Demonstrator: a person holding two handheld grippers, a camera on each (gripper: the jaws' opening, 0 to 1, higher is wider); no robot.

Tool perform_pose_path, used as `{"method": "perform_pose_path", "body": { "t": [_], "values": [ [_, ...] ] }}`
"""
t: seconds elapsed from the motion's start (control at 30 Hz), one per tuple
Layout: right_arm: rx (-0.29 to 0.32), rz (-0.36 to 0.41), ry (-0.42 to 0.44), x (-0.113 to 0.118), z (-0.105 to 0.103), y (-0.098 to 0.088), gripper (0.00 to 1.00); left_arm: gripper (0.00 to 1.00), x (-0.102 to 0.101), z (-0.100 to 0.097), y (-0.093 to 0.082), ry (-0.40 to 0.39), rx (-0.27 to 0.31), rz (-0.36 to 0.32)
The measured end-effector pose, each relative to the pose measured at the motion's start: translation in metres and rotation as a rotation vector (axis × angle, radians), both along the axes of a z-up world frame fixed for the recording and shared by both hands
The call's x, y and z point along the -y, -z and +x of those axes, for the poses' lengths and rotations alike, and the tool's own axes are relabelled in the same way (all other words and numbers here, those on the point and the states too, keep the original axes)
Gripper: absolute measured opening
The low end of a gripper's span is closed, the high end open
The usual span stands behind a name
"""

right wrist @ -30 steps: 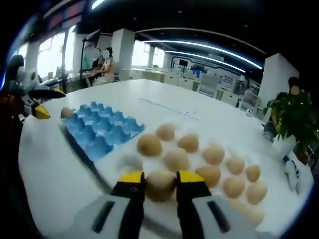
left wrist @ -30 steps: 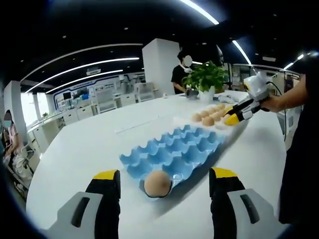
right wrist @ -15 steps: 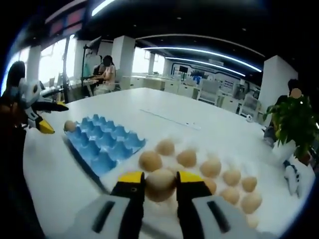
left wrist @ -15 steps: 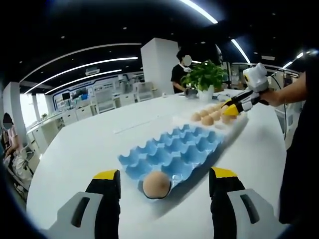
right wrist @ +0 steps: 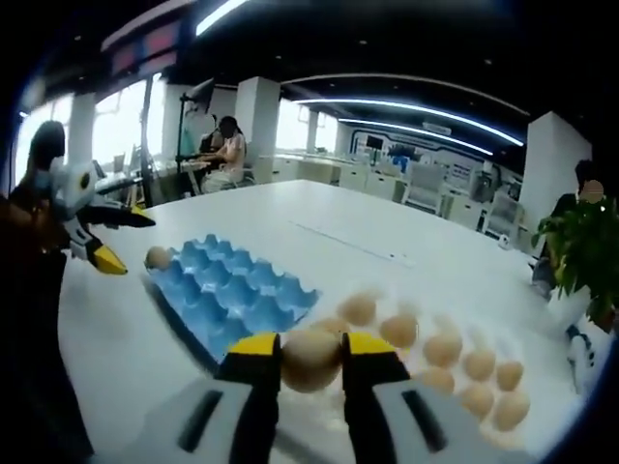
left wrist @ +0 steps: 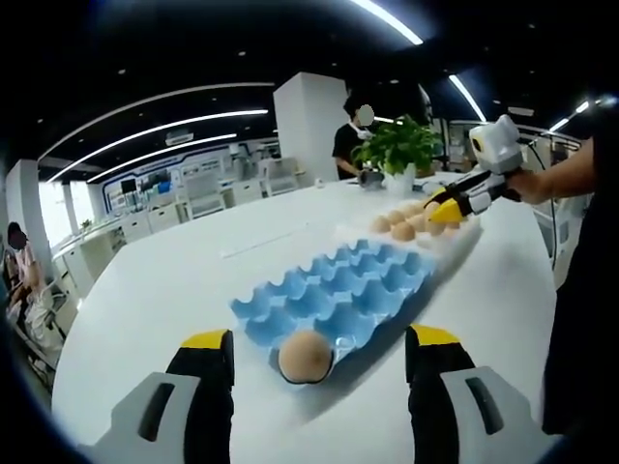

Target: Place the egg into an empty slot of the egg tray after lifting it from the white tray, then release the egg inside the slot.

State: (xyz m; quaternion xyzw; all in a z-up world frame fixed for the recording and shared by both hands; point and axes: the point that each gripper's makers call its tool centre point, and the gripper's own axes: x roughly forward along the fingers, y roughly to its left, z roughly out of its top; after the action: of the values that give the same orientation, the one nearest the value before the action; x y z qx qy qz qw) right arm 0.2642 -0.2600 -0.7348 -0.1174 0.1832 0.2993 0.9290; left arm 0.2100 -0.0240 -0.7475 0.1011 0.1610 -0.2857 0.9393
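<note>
Egg lifted off white tray, blue egg tray mostly empty.
Tan egg (right wrist: 310,359) sits pinched between the right gripper (right wrist: 310,362) jaws, held above the white tray (right wrist: 542,425), which carries a cluster of loose tan eggs. Blue egg tray (left wrist: 334,293) lies flat on the worktop, just beside the white tray; one egg (left wrist: 306,356) sits in a corner slot at its end farthest from the white tray, other slots bare.
</note>
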Motion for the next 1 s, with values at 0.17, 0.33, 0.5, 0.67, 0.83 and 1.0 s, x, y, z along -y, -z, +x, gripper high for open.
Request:
{"method": "perform_pose_path", "body": {
  "t": [0.17, 0.33, 0.5, 0.67, 0.83, 1.0],
  "values": [
    [0.008, 0.016, -0.078, -0.034, -0.002, -0.003, 0.24, 0.73, 0.0, 0.0, 0.0, 0.004, 0.001, -0.003],
    [0.005, 0.036, -0.173, -0.075, -0.006, -0.006, 0.24, 0.73, -0.001, 0.0, -0.001, 0.001, 0.005, -0.006],
    [0.015, 0.051, -0.248, -0.109, -0.008, -0.01, 0.24, 0.73, -0.003, -0.001, 0.0, -0.005, 0.004, -0.004],
    [0.02, 0.051, -0.312, -0.136, -0.012, -0.013, 0.24, 0.73, -0.005, -0.002, 0.0, -0.011, 0.003, -0.005],
    [0.019, 0.055, -0.367, -0.159, -0.016, -0.013, 0.24, 0.73, -0.006, -0.003, 0.001, -0.013, 0.0, -0.006],
    [0.012, 0.056, -0.414, -0.179, -0.018, -0.009, 0.24, 0.73, -0.007, -0.004, 0.0, -0.018, 0.002, -0.01]
  ]
}}
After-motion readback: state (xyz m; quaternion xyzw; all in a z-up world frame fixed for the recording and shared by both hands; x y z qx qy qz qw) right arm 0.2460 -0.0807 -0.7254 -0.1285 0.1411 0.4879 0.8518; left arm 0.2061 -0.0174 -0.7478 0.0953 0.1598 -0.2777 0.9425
